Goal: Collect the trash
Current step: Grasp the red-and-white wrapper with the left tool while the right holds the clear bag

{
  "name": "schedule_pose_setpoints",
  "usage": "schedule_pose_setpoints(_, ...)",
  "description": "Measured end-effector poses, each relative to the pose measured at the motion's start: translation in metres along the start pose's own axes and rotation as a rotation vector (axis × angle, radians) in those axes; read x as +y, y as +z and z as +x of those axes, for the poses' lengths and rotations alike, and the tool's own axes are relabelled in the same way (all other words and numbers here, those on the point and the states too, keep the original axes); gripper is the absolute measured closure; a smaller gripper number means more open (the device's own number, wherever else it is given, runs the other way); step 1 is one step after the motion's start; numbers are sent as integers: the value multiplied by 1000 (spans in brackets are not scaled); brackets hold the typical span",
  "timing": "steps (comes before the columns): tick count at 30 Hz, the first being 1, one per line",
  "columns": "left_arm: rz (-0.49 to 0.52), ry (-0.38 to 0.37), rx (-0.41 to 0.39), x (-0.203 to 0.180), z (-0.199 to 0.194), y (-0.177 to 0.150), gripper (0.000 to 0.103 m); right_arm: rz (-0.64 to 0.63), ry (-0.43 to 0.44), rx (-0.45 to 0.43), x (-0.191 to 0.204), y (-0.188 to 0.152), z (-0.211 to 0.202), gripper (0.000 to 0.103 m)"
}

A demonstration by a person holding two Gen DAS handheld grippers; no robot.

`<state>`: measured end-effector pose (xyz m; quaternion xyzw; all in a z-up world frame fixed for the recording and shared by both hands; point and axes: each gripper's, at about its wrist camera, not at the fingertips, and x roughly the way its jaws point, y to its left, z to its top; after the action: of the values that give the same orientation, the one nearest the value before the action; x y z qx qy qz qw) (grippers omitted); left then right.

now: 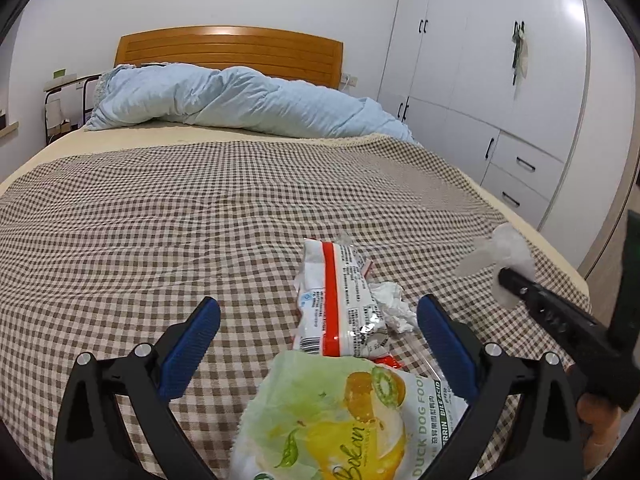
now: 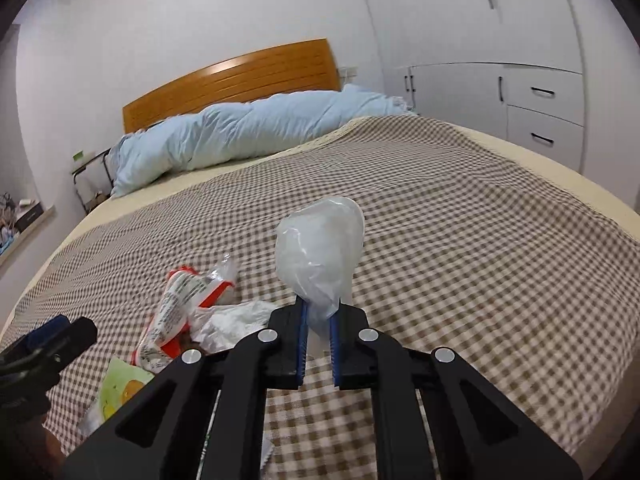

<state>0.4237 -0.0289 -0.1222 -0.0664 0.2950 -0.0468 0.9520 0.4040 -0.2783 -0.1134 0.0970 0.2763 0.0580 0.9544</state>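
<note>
Looking out from the left wrist camera, the left gripper [image 1: 318, 328] had its blue pads spread wide over the checked bedspread [image 1: 160, 208], with nothing pinched between them. A green dog food bag [image 1: 336, 420] lay right under it at the bottom of the frame, a red and white wrapper [image 1: 340, 300] sat just past that, and a crumpled tissue [image 1: 392, 304] touched the wrapper's right side. Off to the right, the right gripper [image 1: 505, 274] held a clear plastic bag [image 1: 508, 248] up off the bed.

From the right wrist camera, the right gripper [image 2: 319, 312] was clamped tight on the bag's [image 2: 320, 248] neck, the puffy part sticking up above the pads. The wrapper [image 2: 180, 308] and tissue [image 2: 228, 324] were down to the left, near the blue duvet [image 2: 240, 136] bunched by the wooden headboard [image 2: 232, 80].
</note>
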Motion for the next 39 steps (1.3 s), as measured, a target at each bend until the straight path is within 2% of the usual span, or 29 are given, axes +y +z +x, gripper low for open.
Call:
schedule_pose_setpoints(9,23,20,63,-25,33,7,7,37,-23,31,-22,-2,2,94)
schedule_pose_setpoints(13,41,63,133,-29,59,8,7,44,-23,26,-25,-1,0,94)
schedule_pose_setpoints(16,31,75,181,-27,76,6,22,45,-19,28,-24,0,2,94)
schedule_pose_setpoints(18,5,72,216,-23,85,4,23,43,-17,31,-23,0,4,94)
schedule_pose_setpoints(20,-29,60,262,-17,95,0,38,39,-14,32,-21,0,5,94)
schedule_pose_setpoints(22,-48,38,286,-15,100,-4,41,28,-16,33,-17,0,7,94)
schedule_pose_setpoints(25,-33,43,283,-18,100,-6,50,12,-20,33,-14,-1,8,94)
schedule_pose_setpoints(30,-49,33,262,-18,93,-9,53,8,-23,29,-14,-1,6,94)
schedule_pose_setpoints(39,-80,25,79,-11,60,2,56,11,-25,27,-16,-1,6,94)
